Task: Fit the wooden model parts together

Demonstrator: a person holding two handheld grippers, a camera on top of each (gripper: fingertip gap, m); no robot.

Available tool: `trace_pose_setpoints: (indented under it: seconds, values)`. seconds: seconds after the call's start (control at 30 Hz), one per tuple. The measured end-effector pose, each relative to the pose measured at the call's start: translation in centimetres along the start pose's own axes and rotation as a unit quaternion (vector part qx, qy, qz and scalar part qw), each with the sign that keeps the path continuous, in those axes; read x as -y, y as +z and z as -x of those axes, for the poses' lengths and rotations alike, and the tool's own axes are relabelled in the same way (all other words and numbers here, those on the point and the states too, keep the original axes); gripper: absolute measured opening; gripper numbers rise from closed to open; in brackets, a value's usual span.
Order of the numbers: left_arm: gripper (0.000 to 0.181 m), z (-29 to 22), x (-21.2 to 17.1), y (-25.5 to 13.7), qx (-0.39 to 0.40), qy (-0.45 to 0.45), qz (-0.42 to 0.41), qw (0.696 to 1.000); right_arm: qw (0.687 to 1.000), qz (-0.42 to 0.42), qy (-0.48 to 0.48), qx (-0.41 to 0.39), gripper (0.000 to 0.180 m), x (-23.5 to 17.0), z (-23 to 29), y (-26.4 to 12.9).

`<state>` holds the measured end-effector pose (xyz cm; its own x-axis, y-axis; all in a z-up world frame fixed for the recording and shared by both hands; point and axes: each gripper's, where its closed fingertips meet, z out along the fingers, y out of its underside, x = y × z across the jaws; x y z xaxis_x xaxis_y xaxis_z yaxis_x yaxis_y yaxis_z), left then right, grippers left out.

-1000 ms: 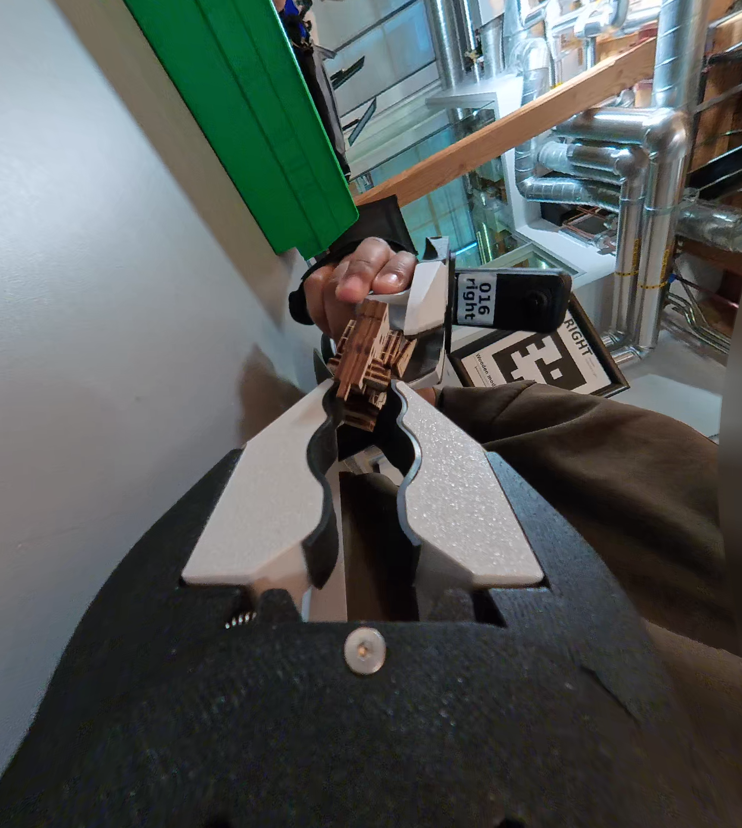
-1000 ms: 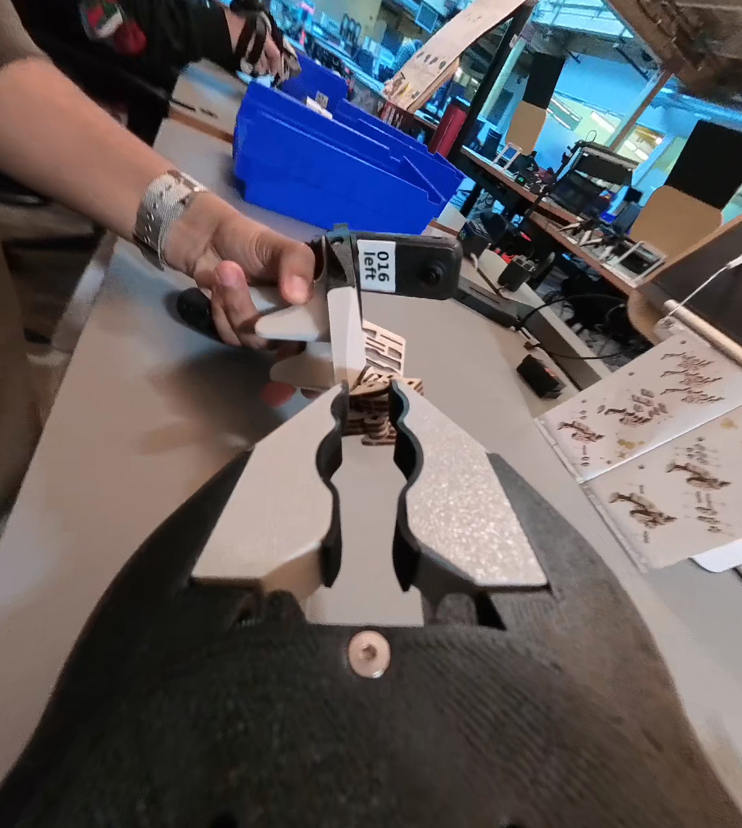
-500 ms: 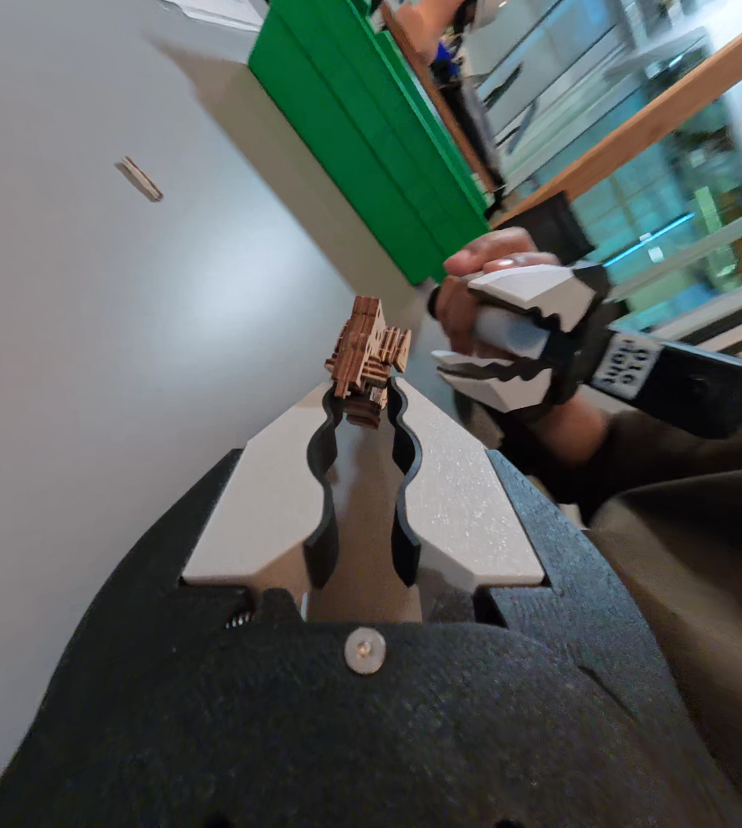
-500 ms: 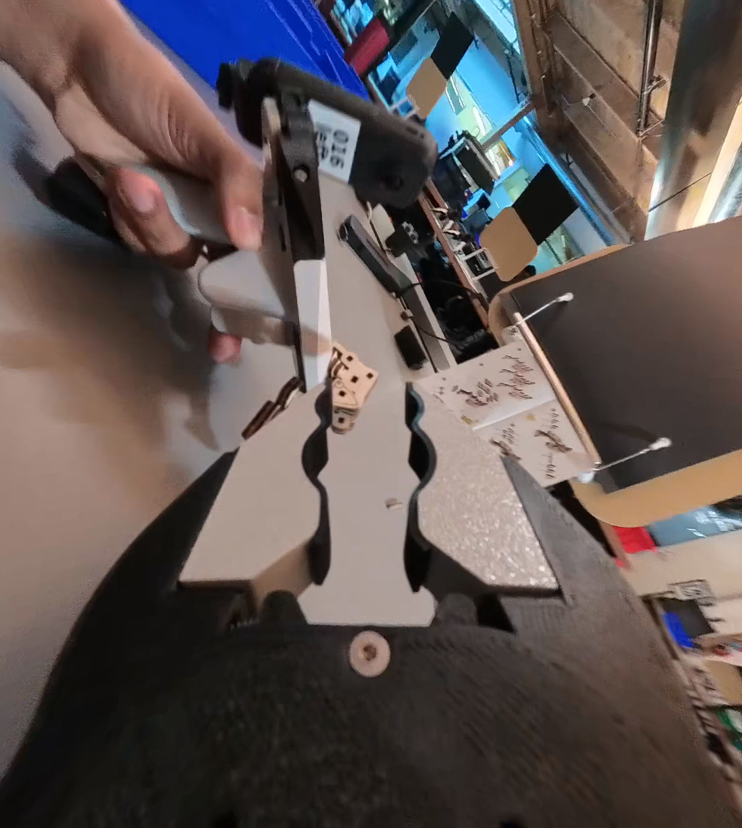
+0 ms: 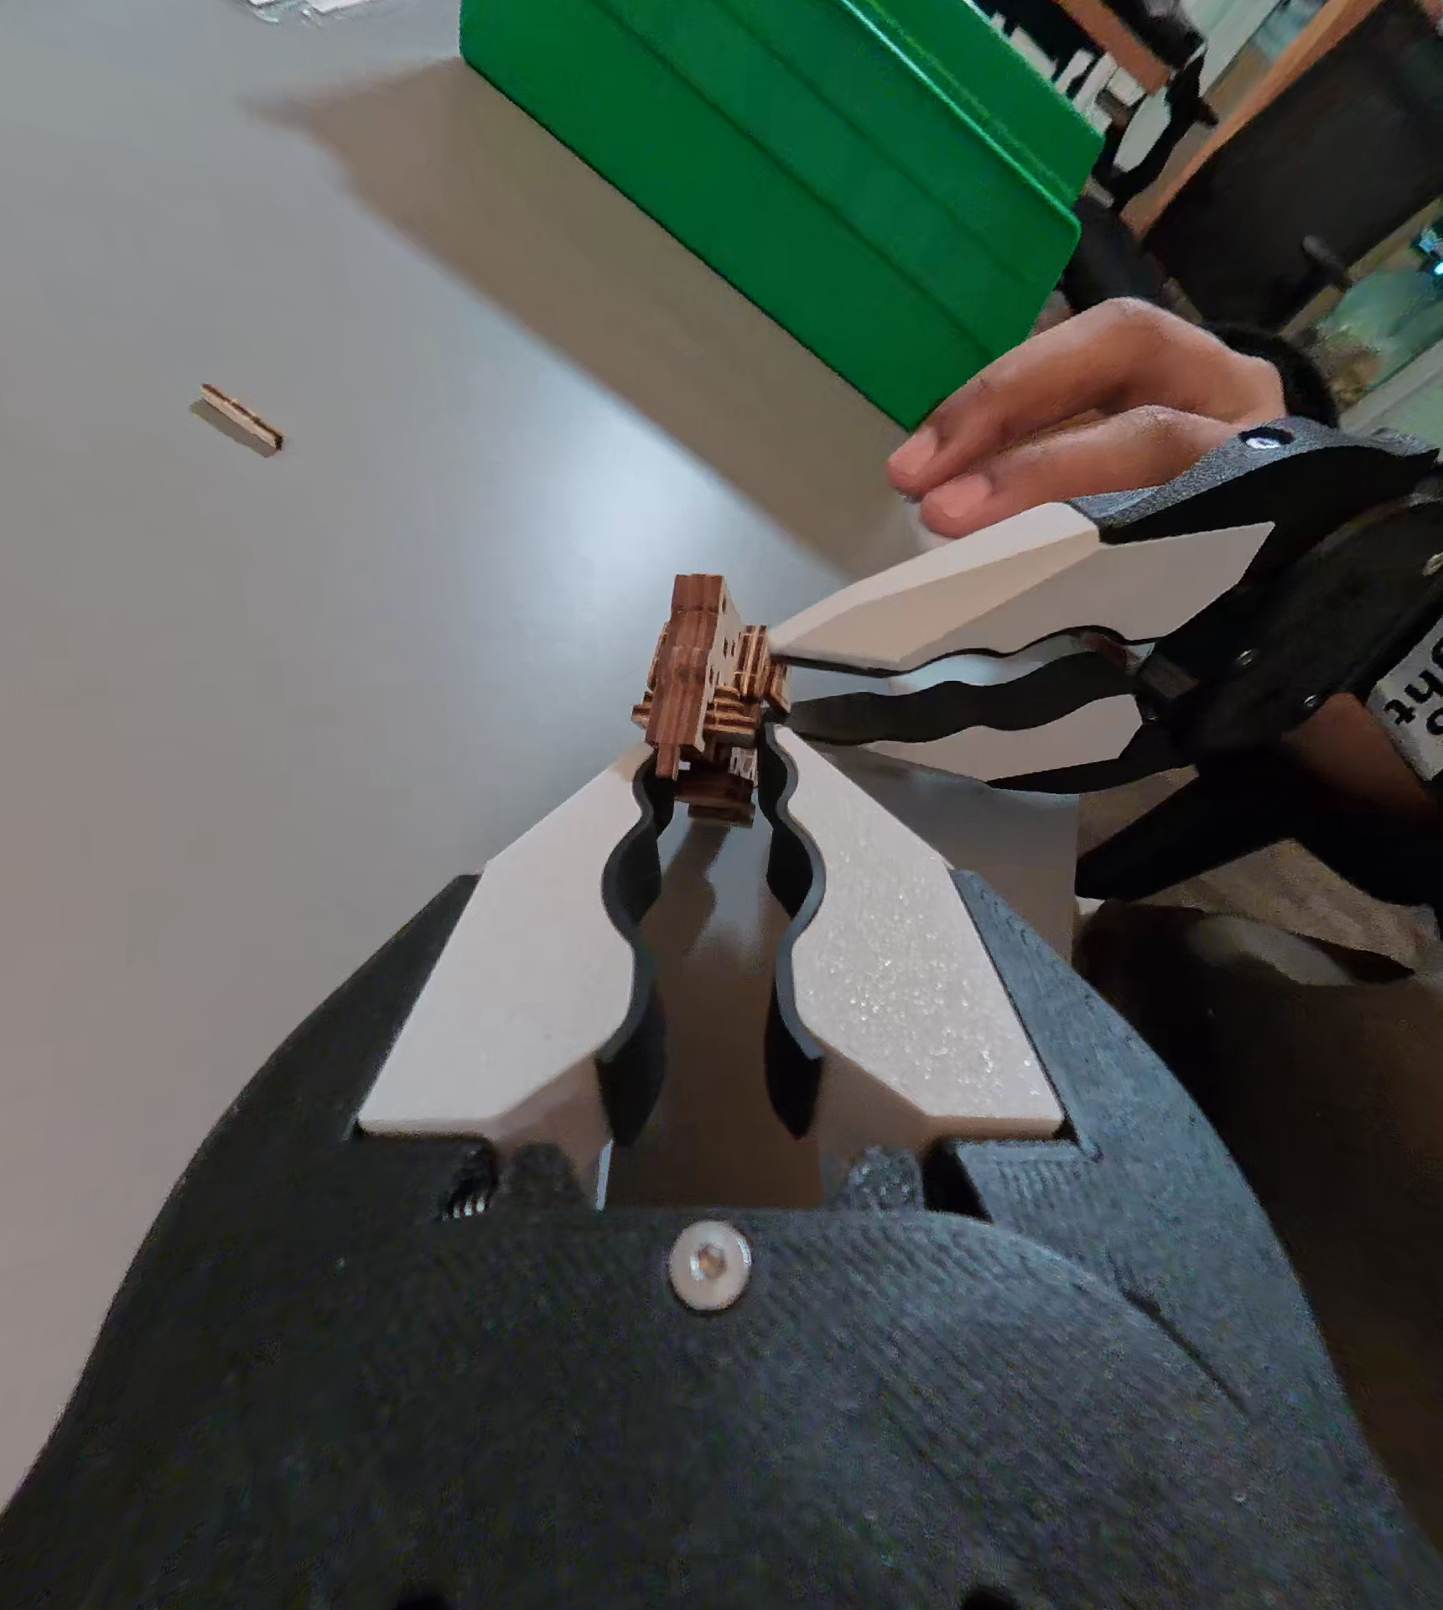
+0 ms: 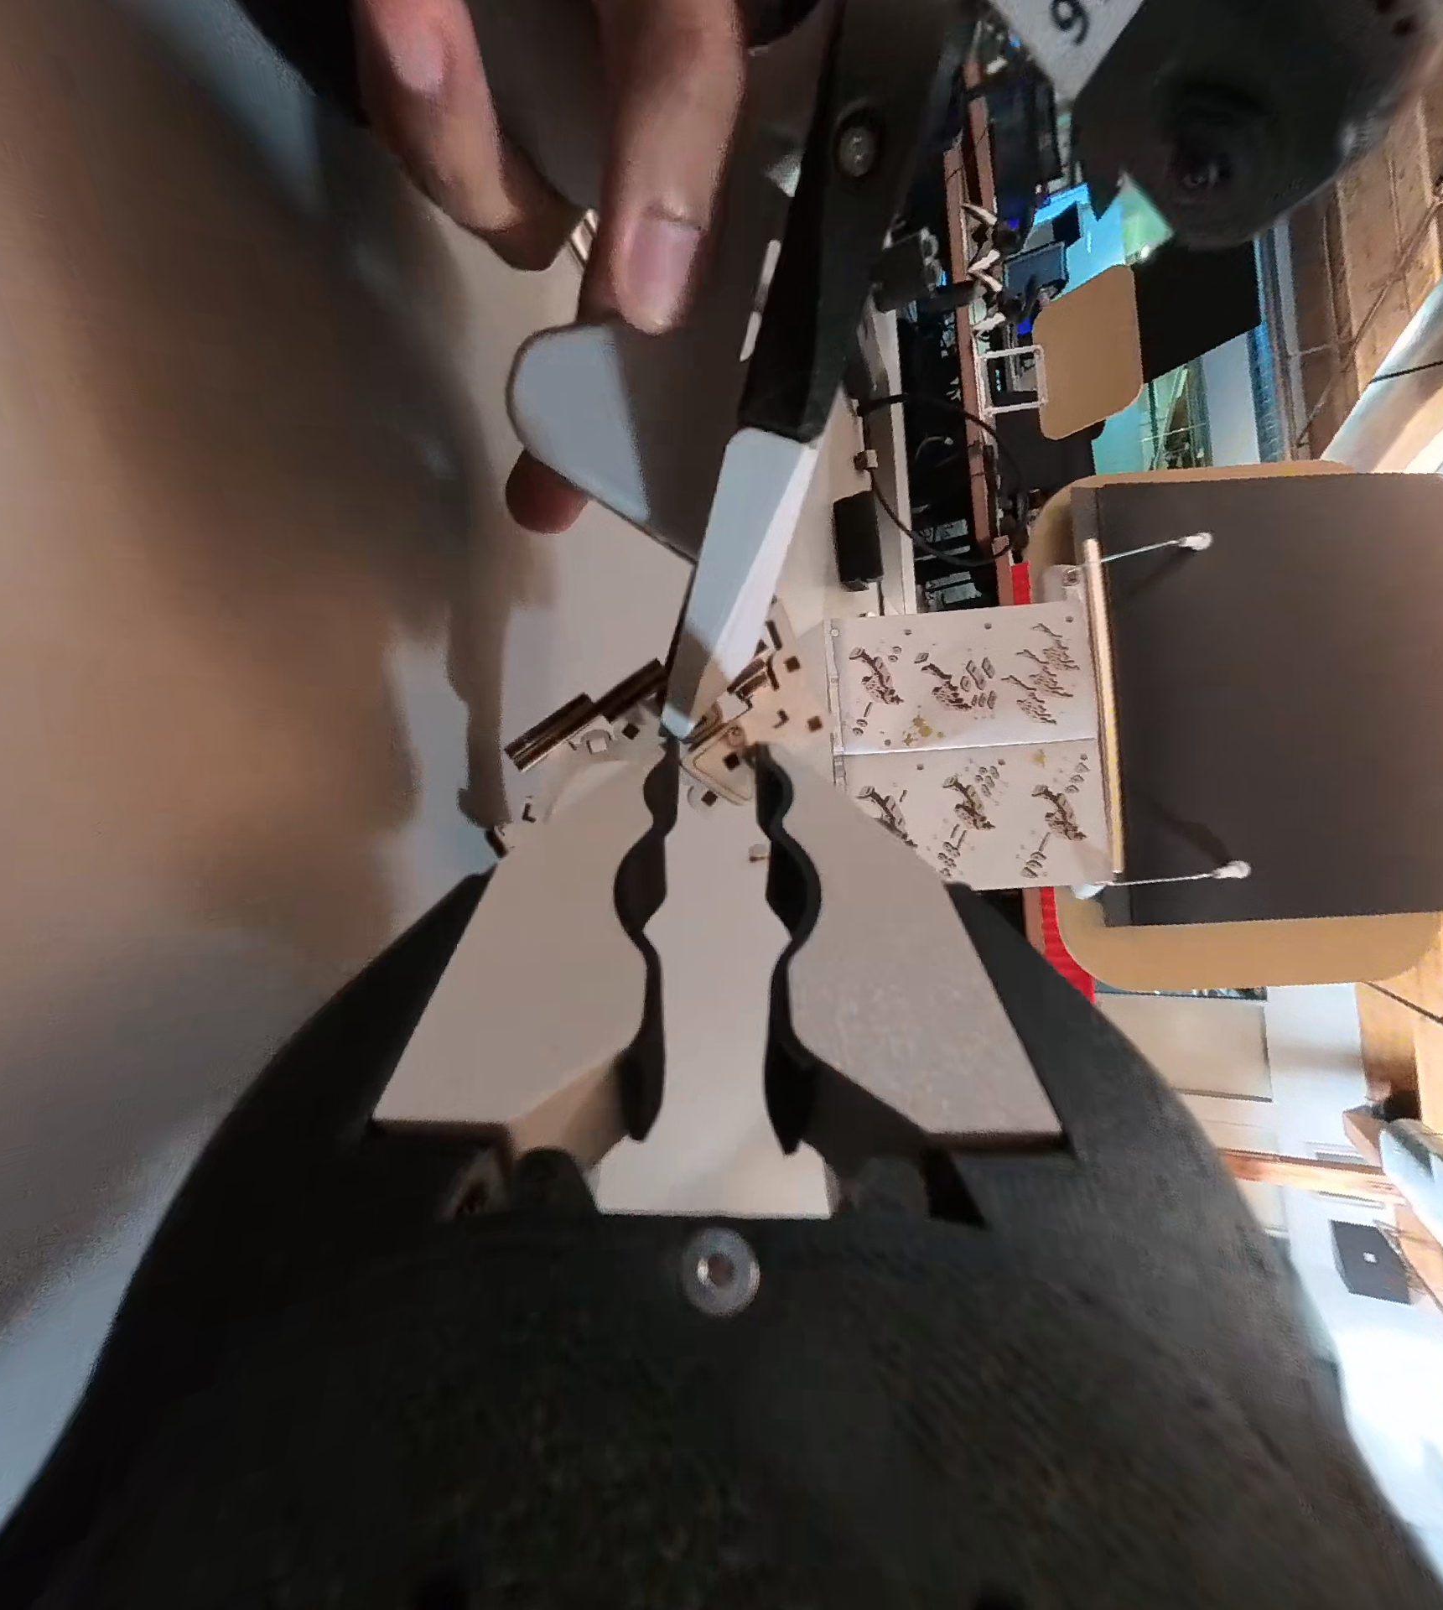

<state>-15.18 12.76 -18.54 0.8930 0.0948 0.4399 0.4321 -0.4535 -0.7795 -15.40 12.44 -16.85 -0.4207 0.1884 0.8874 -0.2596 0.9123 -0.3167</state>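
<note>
The small brown layered wooden model [image 5: 704,688] is clamped between the fingertips of my left gripper [image 5: 707,758], which is shut on its lower end and holds it above the grey table [image 5: 177,697]. My right gripper [image 5: 783,688] comes in from the right, its tips closed on a tab at the model's right edge. In the right wrist view, the right gripper [image 6: 715,767] has a pale wooden piece [image 6: 713,771] of the model between its tips. The left gripper's white finger [image 6: 744,558] reaches down to it from above.
A green box [image 5: 787,174] lies at the back of the table. A loose wooden strip [image 5: 240,420] lies to the left. Loose wooden parts [image 6: 587,710], printed part sheets [image 6: 961,740] and a black board [image 6: 1266,697] lie beyond the grippers. A hand [image 5: 1075,409] holds the right gripper.
The right gripper let go and swung aside half a second ago. It has now come back and closed on the model's right edge. The left gripper kept its hold and tilted toward the table.
</note>
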Motion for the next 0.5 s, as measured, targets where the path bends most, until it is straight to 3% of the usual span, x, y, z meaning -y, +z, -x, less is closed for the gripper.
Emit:
trace_pose_setpoints:
  seconds: [0.3,0.5]
  values:
    - [0.017,0.0,0.1,0.0,0.004,0.007,-0.002,1.0,1.0,0.0,0.016,0.005,0.015,0.1,0.0,-0.1]
    - [0.016,0.0,1.3,-0.5,-0.053,-0.124,-0.044,0.99,0.993,-0.017,0.116,0.001,0.015,0.2,-1.2,0.0]
